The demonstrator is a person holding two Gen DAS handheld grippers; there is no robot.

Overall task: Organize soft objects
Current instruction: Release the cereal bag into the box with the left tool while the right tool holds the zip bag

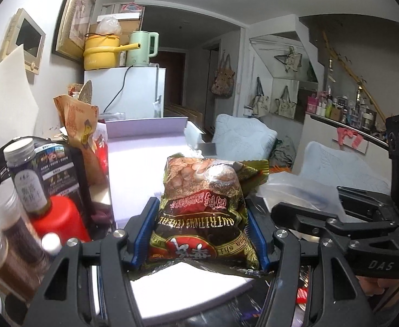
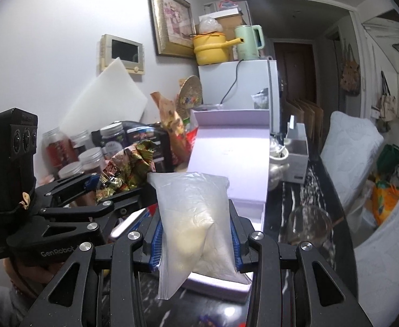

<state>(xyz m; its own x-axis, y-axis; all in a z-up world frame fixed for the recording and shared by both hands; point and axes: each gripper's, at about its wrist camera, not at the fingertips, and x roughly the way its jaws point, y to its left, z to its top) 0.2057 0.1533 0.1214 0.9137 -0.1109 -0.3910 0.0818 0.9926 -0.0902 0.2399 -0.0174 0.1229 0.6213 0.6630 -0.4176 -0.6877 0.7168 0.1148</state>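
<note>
My left gripper [image 1: 200, 230] is shut on a brown and red cereal bag [image 1: 203, 209], which stands up between its blue pads above a long pale box [image 1: 145, 152]. That same cereal bag [image 2: 130, 169] shows crumpled at the left of the right wrist view, held by the left gripper [image 2: 96, 188]. My right gripper [image 2: 196, 241] is shut on a clear plastic bag of pale powder [image 2: 196, 218], held upright over the near end of the pale box [image 2: 232, 158]. The right gripper's body [image 1: 362, 226] sits at the right of the left wrist view.
Jars and bottles [image 1: 11, 207] and a red container [image 1: 60, 218] crowd the left side. A paper snack bag [image 1: 78, 120] stands behind them. A white fridge [image 2: 237, 87] carries a yellow pot [image 2: 210, 47] and a green kettle [image 2: 248, 42]. A glass cup [image 2: 311, 223] rests on the dark counter.
</note>
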